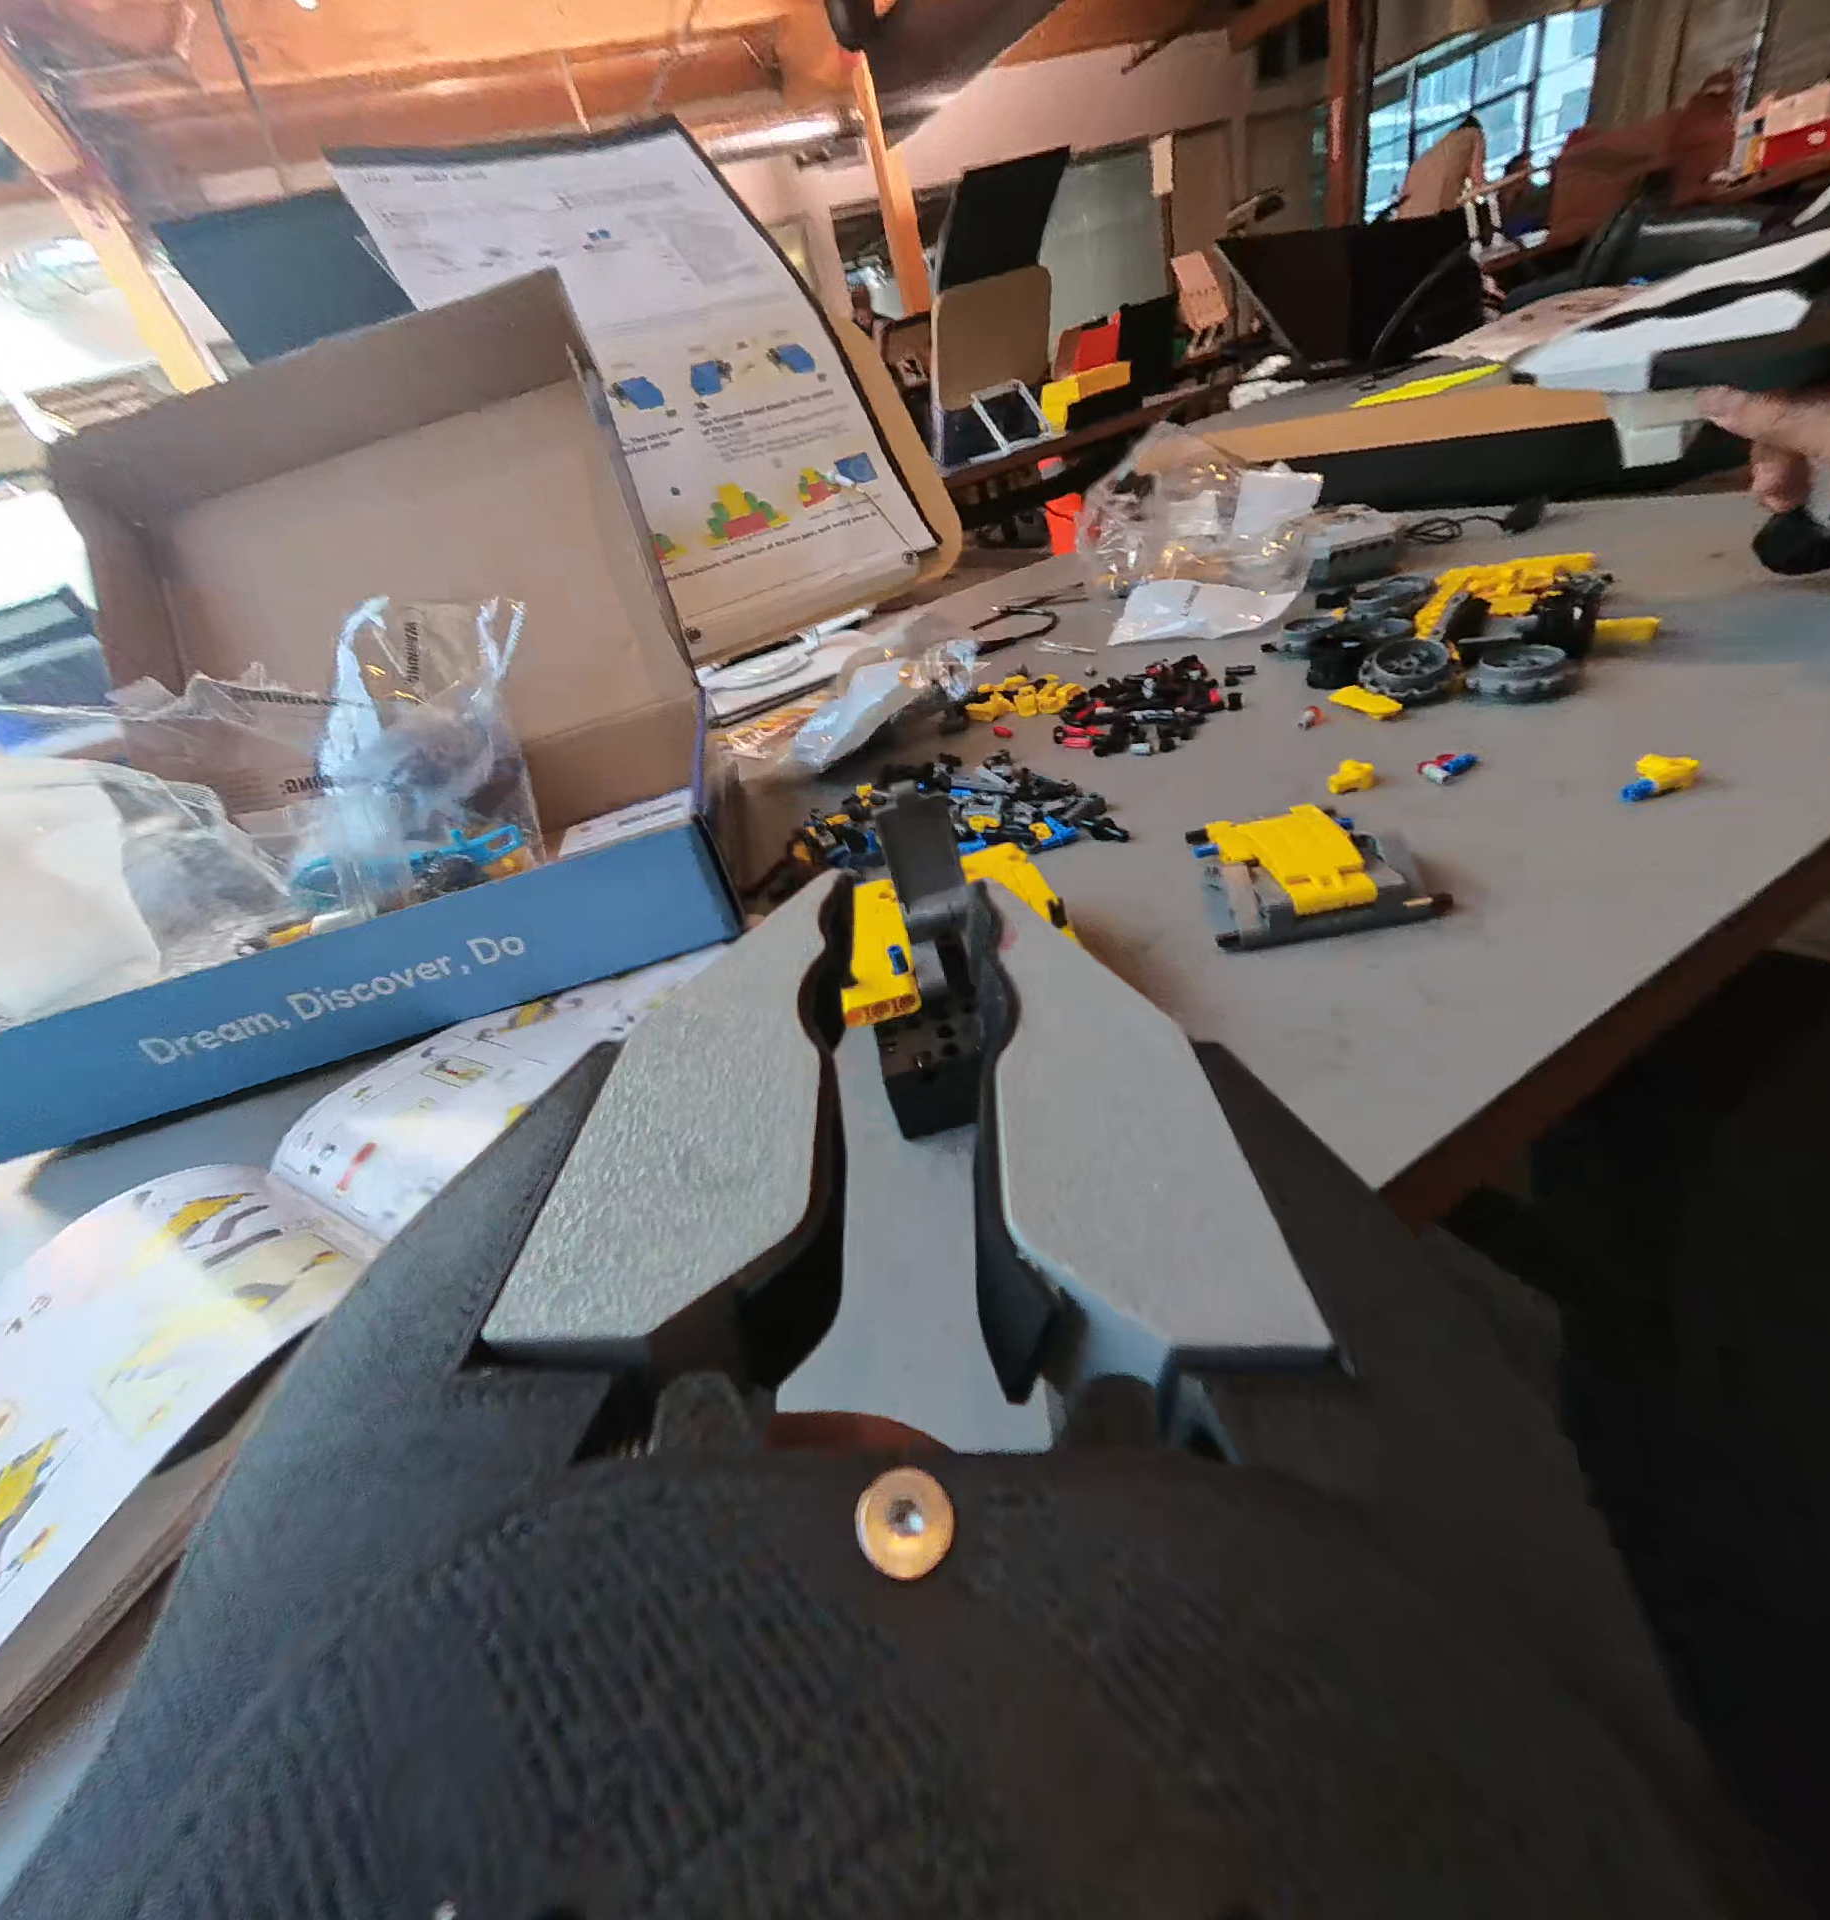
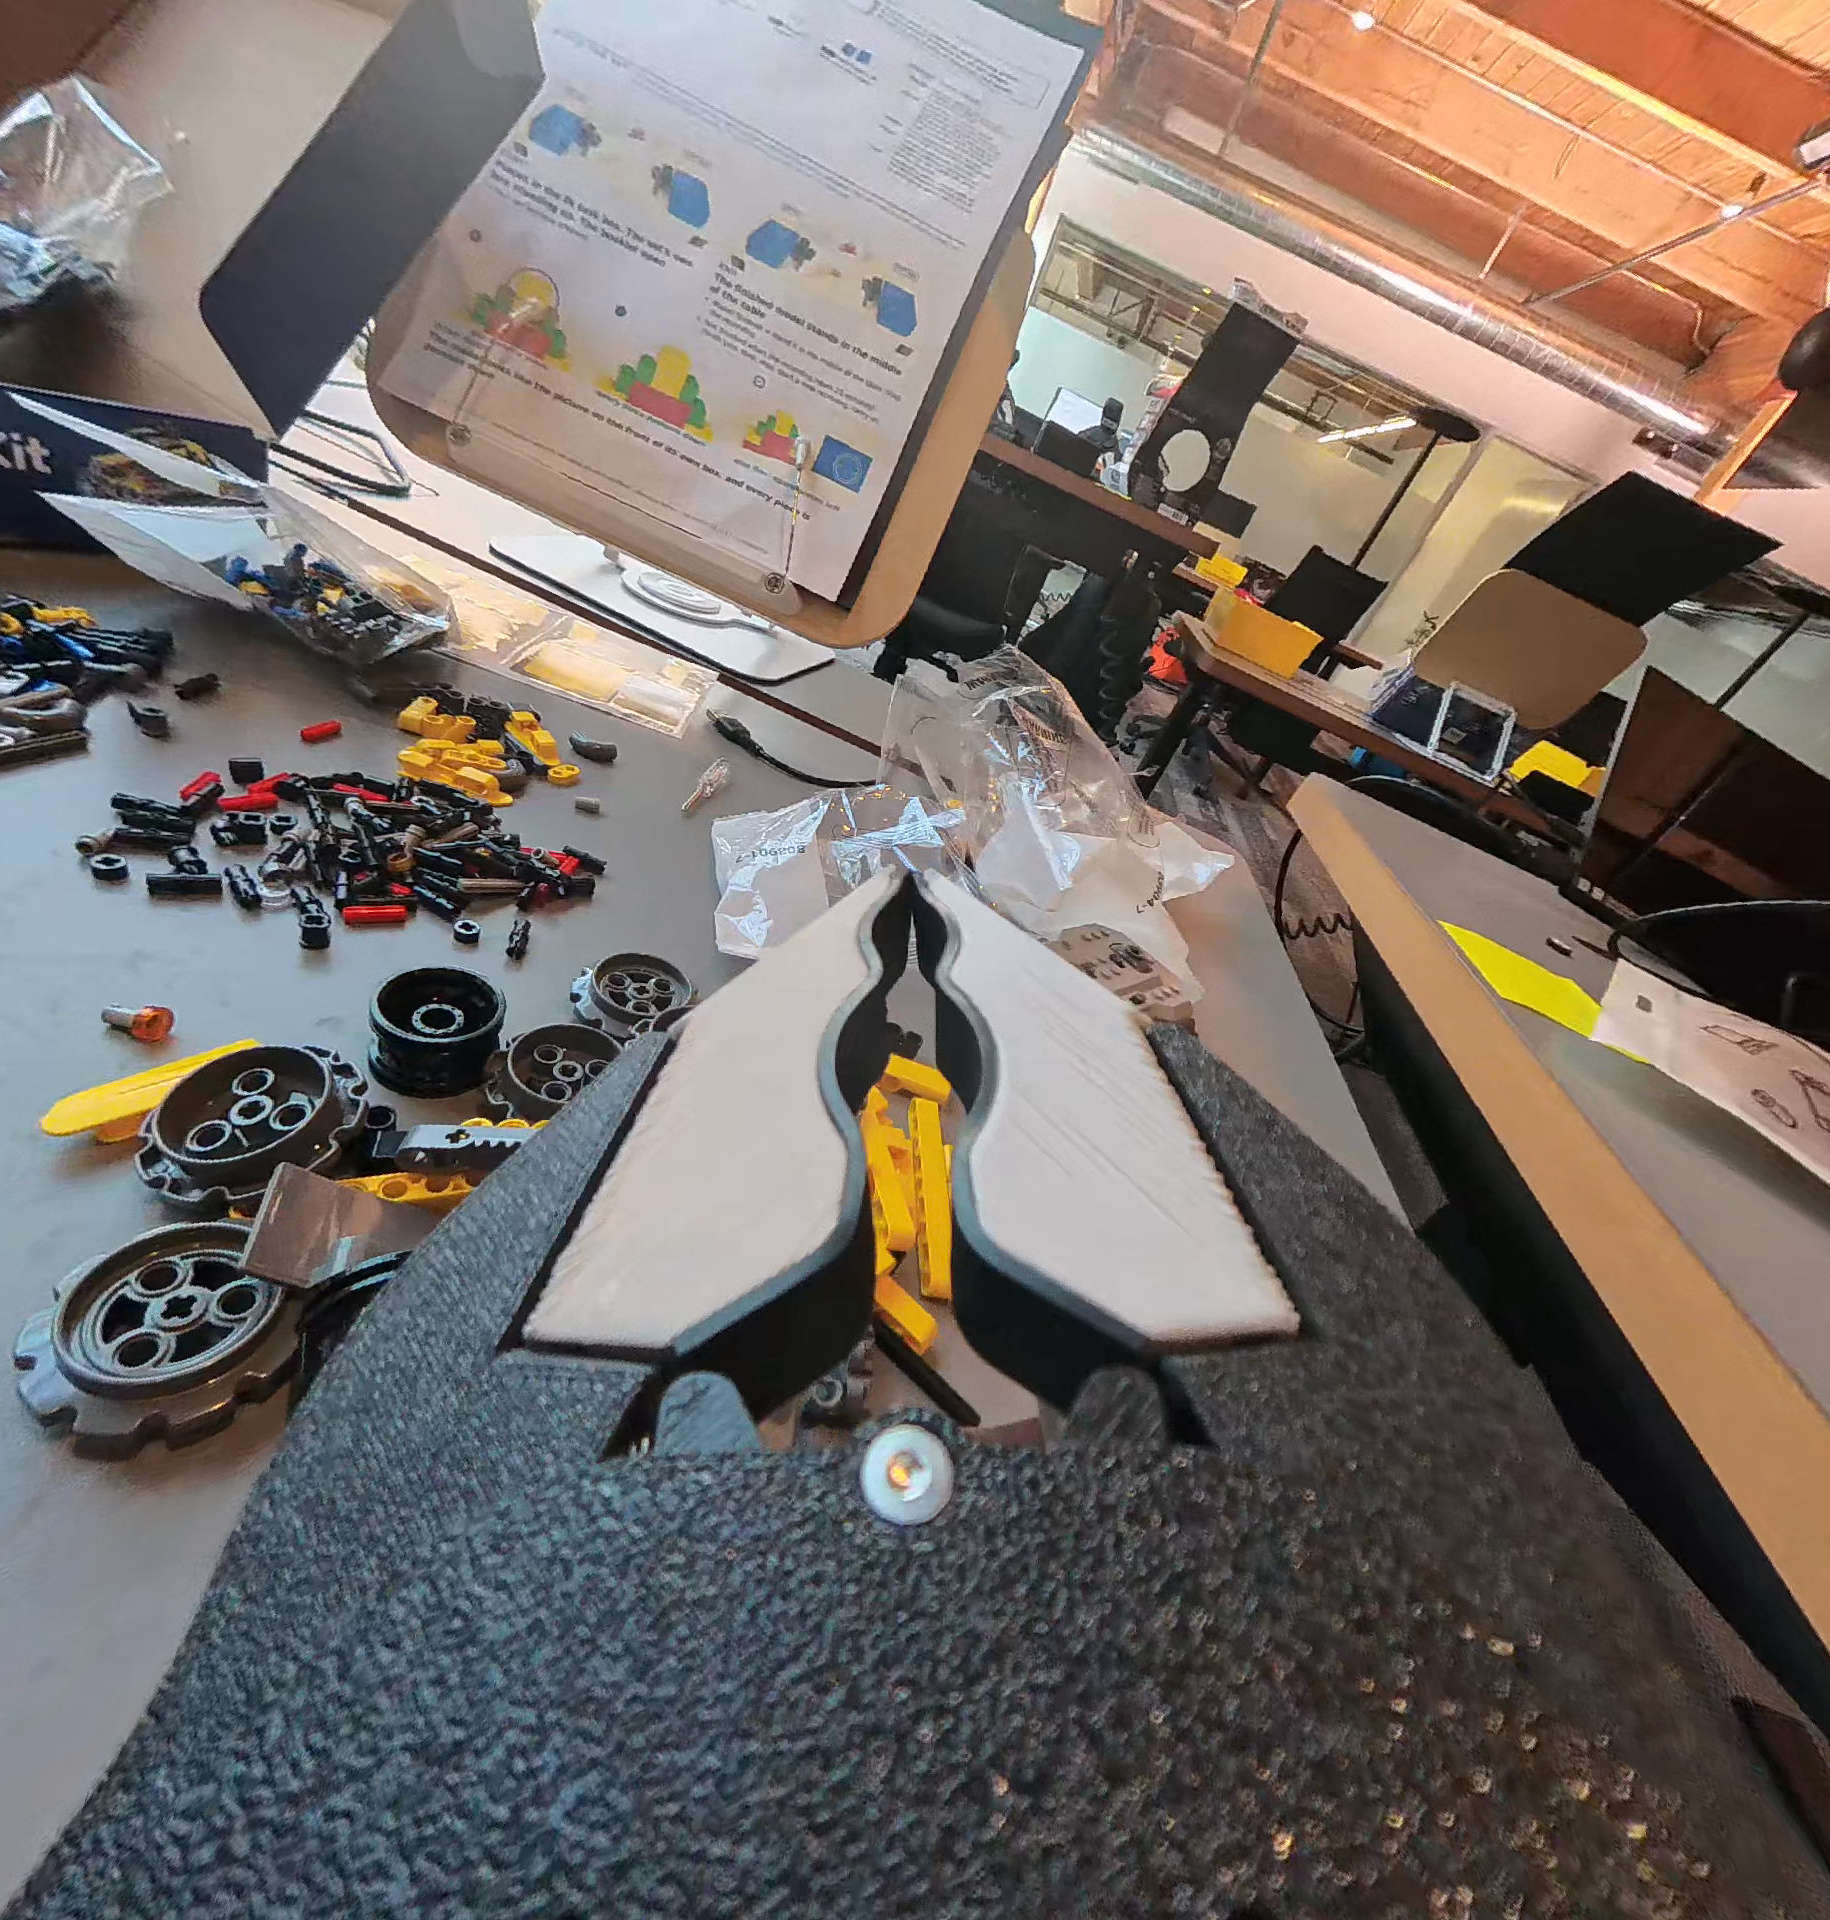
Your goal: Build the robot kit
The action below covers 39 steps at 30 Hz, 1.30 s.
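2 grippers: left gripper (image 1: 909,940) clamped on yellow-grey brick assembly (image 1: 906,951); right gripper (image 2: 909,883) pinched together, empty, above loose yellow beams (image 2: 916,1174); many pieces (image 2: 371,842) unassembled.

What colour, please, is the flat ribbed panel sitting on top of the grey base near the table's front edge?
Yellow; the flat ribbed panel shows best in the left wrist view.

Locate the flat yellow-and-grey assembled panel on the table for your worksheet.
In the left wrist view, the yellow-and-grey panel lies flat on the grey table, right of the left gripper and its clamped yellow-and-grey brick assembly.
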Available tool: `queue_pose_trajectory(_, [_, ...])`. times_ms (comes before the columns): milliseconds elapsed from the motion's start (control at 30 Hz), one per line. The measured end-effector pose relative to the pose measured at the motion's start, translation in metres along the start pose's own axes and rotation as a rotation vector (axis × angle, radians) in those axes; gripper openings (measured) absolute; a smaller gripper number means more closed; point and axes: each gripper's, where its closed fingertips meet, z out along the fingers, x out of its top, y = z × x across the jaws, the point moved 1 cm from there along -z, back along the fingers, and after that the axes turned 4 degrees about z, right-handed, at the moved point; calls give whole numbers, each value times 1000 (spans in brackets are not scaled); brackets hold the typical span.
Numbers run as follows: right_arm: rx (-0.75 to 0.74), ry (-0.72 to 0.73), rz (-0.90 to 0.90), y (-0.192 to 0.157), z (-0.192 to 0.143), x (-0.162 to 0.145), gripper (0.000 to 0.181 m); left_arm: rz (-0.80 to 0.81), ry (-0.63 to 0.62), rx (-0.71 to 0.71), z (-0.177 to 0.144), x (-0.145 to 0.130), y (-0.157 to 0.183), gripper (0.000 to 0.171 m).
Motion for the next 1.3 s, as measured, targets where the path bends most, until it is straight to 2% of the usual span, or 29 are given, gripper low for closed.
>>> queue_pose_trajectory(167, [-21, 26, 51, 8, -5, 3, 0, -100, -171, -77, 10, -24, -10, 34])
queue_pose_trajectory(267, [-16, 43, 88, 12, -8, 4, 0, -111, -203, -109, 14, -29, -20, 45])
queue_pose_trajectory(433, [-53, 84, 82, 18, -11, 11, 0, -146, -236, -328, 10, -42, -9, 45])
queue_pose_trajectory(600, [-90, 62, 46, 21, -8, 8, 0, -120, -237, -396, 8, -46, 0, 38])
queue_pose_trajectory(933, [-113, -42, -57, 14, 4, -7, 0, -167, -175, -433, 4, -39, 0, 30])
queue_pose_trajectory(1100, [-128, -54, -130, 9, 5, -6, 0, -172, -158, -445, 2, -37, 0, 30])
queue_pose_trajectory(1300, [-138, -26, -104, 13, 0, -2, 0, -164, -169, -438, 3, -39, 0, 31])
